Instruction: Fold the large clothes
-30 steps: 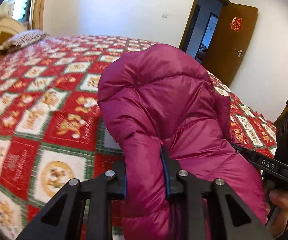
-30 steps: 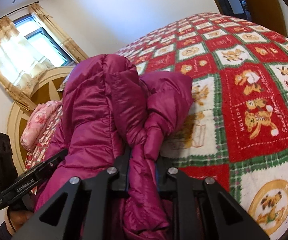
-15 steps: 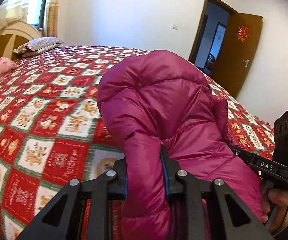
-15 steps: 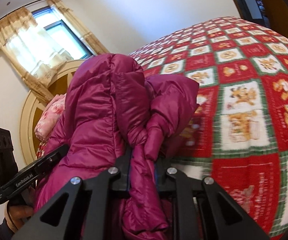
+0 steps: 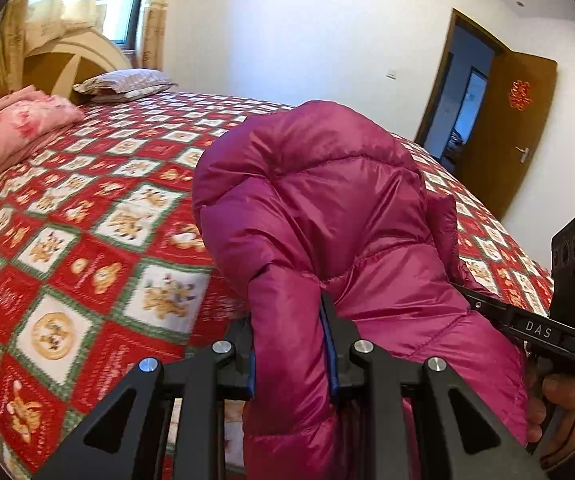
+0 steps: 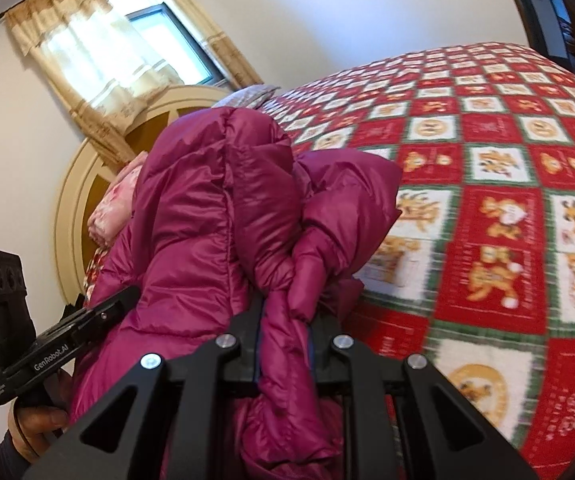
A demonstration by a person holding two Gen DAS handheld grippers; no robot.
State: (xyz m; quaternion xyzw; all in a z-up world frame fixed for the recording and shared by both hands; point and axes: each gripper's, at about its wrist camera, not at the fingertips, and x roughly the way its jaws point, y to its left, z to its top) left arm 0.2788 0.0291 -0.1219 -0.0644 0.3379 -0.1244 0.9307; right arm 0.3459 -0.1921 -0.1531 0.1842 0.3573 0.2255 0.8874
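A magenta puffer jacket (image 5: 319,208) is bunched and held up above the bed; it also fills the middle of the right wrist view (image 6: 223,216). My left gripper (image 5: 289,344) is shut on a thick fold of the jacket. My right gripper (image 6: 283,340) is shut on another fold of it, with a sleeve end hanging over the fingers. Each gripper shows in the other's view, the right one at the right edge (image 5: 543,332) and the left one at the left edge (image 6: 59,348), both beside the jacket.
The bed carries a red, white and green bear-patterned blanket (image 5: 87,240), also seen in the right wrist view (image 6: 507,200). A pink folded quilt (image 5: 11,128) and a pillow (image 5: 123,84) lie by the headboard (image 6: 87,184). A brown door (image 5: 507,132) stands open at the far right.
Both grippers have risen and tilted upward with the jacket still clamped, so more of the headboard, window and wall shows. The hold on the jacket has not changed.
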